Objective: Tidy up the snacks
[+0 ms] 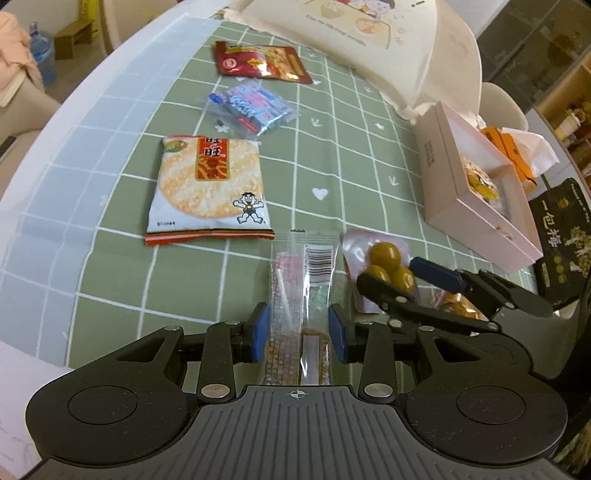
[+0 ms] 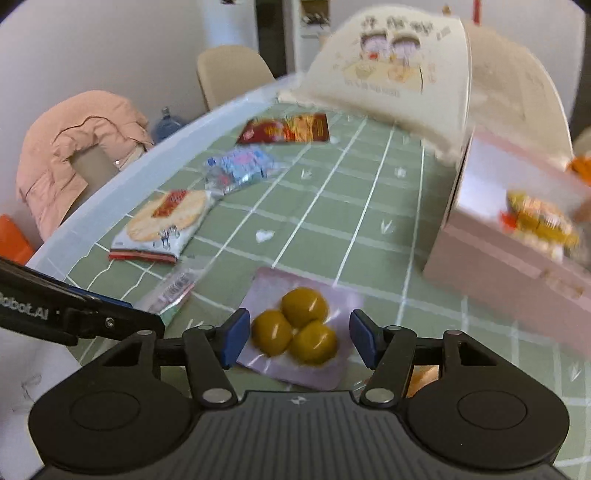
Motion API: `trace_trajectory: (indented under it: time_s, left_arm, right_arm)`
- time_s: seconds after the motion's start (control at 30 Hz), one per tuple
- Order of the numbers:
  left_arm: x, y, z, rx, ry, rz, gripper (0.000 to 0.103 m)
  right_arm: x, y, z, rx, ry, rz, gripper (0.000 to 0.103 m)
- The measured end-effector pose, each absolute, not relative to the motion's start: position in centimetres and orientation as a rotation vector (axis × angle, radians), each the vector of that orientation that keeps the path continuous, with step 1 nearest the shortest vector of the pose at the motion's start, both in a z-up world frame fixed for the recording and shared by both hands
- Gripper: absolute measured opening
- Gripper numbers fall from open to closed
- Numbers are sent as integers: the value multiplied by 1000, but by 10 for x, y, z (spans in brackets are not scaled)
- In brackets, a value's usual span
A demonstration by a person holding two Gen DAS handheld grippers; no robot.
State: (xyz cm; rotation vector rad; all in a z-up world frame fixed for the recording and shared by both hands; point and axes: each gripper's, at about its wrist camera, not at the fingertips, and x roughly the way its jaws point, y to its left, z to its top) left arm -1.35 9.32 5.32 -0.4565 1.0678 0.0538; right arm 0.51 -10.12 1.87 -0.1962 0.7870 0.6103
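Observation:
A long clear snack packet (image 1: 301,280) lies on the green checked cloth (image 1: 351,166), and my left gripper (image 1: 299,334) is shut on its near end, a blue pad against each long edge. Just to its right sits a pinkish pack of three green plums (image 1: 384,258) (image 2: 295,325). My right gripper (image 2: 300,339) (image 1: 388,271) straddles that pack, open, its pads standing off the plums. The right wrist view is blurred. It shows the left gripper's fingers (image 2: 110,321) at the left edge, over the clear packet (image 2: 173,288).
A rice cracker bag (image 1: 210,181), a blue packet (image 1: 251,105) and a red packet (image 1: 262,61) lie in a line toward the far edge. A pink box (image 1: 461,206) holding snacks stands at the right, beside a dark pouch (image 1: 561,240). A cream cartoon bag (image 1: 369,33) stands behind.

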Motion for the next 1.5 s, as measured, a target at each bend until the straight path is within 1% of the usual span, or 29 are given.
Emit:
trace_trajectory:
  time_s: [0.07, 0.17, 0.23, 0.27, 0.3, 0.43, 0.47, 0.53, 0.57, 0.63, 0.73, 0.77, 0.8, 0.97, 1.07, 1.13, 1.2, 1.23, 1.27, 1.37, 1.5]
  left_arm:
    - [-14, 93, 51, -461, 1073, 55, 40]
    - [-15, 91, 49, -463, 1080, 50, 40]
    - [-14, 90, 48, -463, 1082, 46, 40]
    - [-13, 89, 48, -462, 1082, 44, 40]
    - [-12, 88, 48, -459, 1081, 42, 40]
    - [-10, 85, 51, -448, 1078, 32, 40]
    - [-9, 84, 51, -445, 1078, 27, 40]
    - [-7, 80, 53, -435, 1080, 13, 40]
    - [-6, 77, 54, -428, 1081, 1, 40]
    - [-2, 66, 58, -400, 1082, -40, 40]
    - [6, 48, 63, -358, 1078, -100, 40]
    - [8, 44, 65, -350, 1077, -115, 40]
    - [11, 37, 68, -339, 1073, -138, 40]
    - [26, 11, 83, -271, 1042, -232, 39]
    - [34, 4, 82, -247, 1049, -249, 40]
    - [34, 6, 73, -236, 1082, -225, 39]
    - [32, 9, 62, -237, 1122, -203, 39]
    - [29, 11, 58, -238, 1139, -196, 39]
    - [25, 13, 56, -235, 1151, -190, 39]
    - [16, 18, 51, -214, 1168, -155, 39]
    - [3, 28, 53, -200, 1172, -112, 39]
  right_arm:
    - [5, -101, 14, -175, 795, 556, 74]
    - [2, -105, 12, -160, 779, 536, 77]
    - [2, -105, 12, -195, 782, 562, 77]
    - [3, -105, 13, -210, 787, 580, 75]
    - [2, -105, 15, -222, 784, 603, 65]
    - [0, -111, 24, -258, 783, 637, 62]
    - [-2, -115, 26, -260, 778, 642, 59]
    - [-8, -126, 36, -259, 753, 643, 48]
    - [-10, -131, 42, -257, 746, 647, 30]
    - [-11, -146, 53, -238, 739, 647, 25]
    - [-12, -170, 64, -216, 729, 594, 14]
    - [-12, -178, 67, -206, 728, 575, 4]
    - [-12, -187, 71, -192, 726, 564, 2]
    - [-22, -225, 92, -160, 670, 480, 2]
    - [-20, -242, 90, -116, 715, 488, 4]
    - [-19, -247, 84, -74, 765, 518, 12]
    - [-21, -241, 74, -42, 815, 565, 22]
    - [-22, -236, 68, -31, 848, 607, 24]
    - [-23, -232, 62, -26, 878, 638, 29]
    - [-18, -218, 39, -8, 963, 662, 30]
    - [-8, -207, 23, 63, 1011, 678, 30]
